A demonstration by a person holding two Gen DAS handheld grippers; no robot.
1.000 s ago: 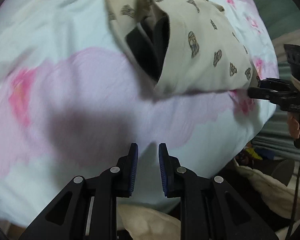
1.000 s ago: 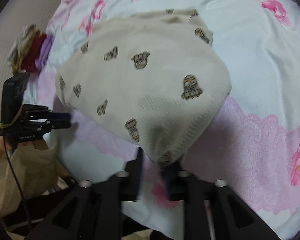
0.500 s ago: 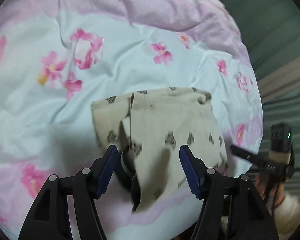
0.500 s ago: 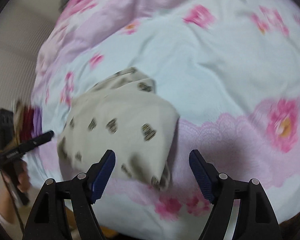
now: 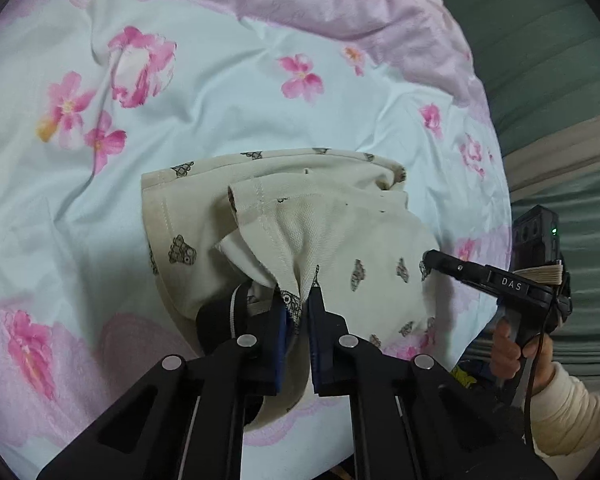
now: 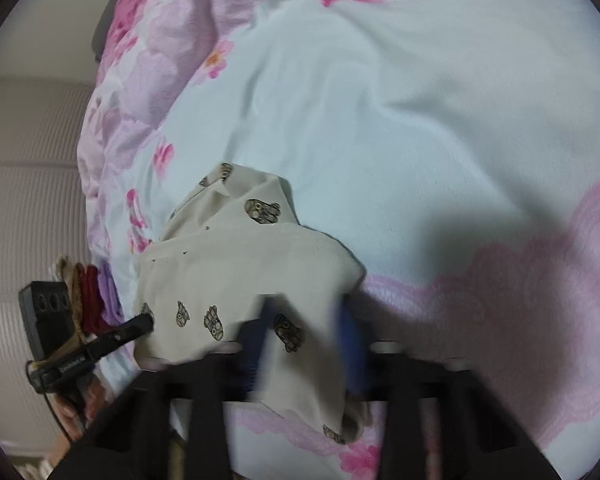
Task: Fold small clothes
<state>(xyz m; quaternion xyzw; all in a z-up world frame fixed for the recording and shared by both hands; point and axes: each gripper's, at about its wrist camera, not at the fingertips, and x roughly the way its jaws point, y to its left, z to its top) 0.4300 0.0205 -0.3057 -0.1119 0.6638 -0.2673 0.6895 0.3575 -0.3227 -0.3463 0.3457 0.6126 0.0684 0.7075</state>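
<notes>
A: Left wrist view first. Where's the garment?

B: The garment (image 5: 340, 248), beige with small prints, lies half-folded on the bed (image 5: 220, 92), near its front edge. The left gripper (image 5: 300, 312) is clamped on a bunched fold at the near side, fabric pinched between the pads. A black waistband (image 5: 220, 312) pokes out just beside it. The right gripper (image 5: 432, 258) comes in from the right, tip touching the garment's far side; can't tell from here if it's apart or together.

A: Right wrist view?

B: Blurry. The right gripper (image 6: 308, 344) has its fingers apart, straddling the garment's (image 6: 240, 272) near edge, cloth between them but not pinched as far as I can tell. The left gripper (image 6: 140, 326) touches the garment's left edge. A stack of clothes (image 6: 88, 292) sits behind it.

A: Handling?

B: Soft, light, limp knit; probably sags and slips out of a shallow pinch. I'd say take hold at hems or corners, both sides at once, so the layers stay together.
</notes>
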